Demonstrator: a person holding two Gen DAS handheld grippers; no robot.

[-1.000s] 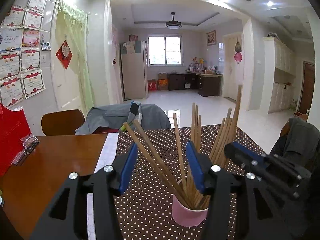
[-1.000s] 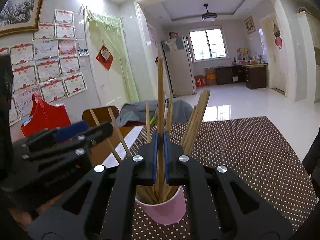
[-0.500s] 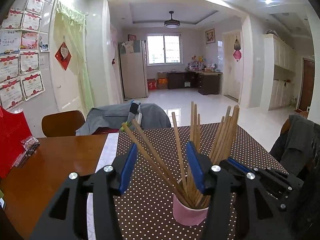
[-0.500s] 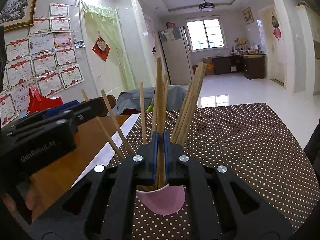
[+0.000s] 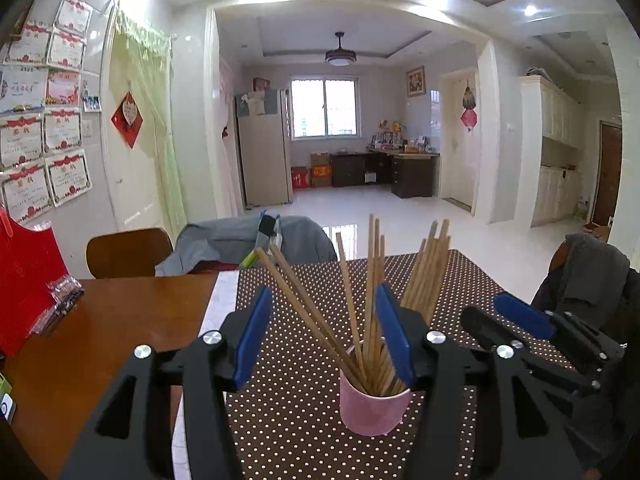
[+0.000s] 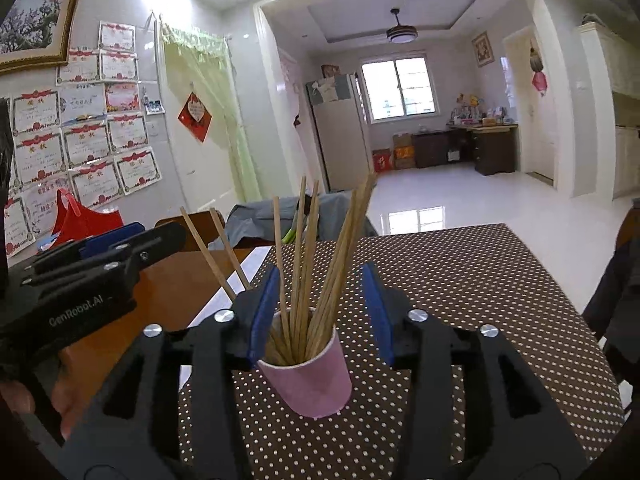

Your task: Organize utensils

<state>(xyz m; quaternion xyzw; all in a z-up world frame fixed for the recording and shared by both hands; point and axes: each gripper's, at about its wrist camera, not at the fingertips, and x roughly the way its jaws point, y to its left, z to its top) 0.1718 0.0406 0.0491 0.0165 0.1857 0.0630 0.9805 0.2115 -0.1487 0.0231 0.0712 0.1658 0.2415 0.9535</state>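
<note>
Pink cup [image 6: 310, 376] stands upright on the brown polka-dot tablecloth [image 6: 460, 280], packed with wooden chopsticks [image 6: 316, 264] fanning out above its rim. Right gripper [image 6: 320, 312]: jaws spread wide, holding nothing, blue pads either side of the chopstick bundle just above the cup. Left gripper [image 5: 324, 336]: jaws also apart and empty, cup [image 5: 374, 408] and chopsticks [image 5: 372, 300] seen between its fingers. Bare wooden table [image 5: 100, 340] lies left of the cloth.
</note>
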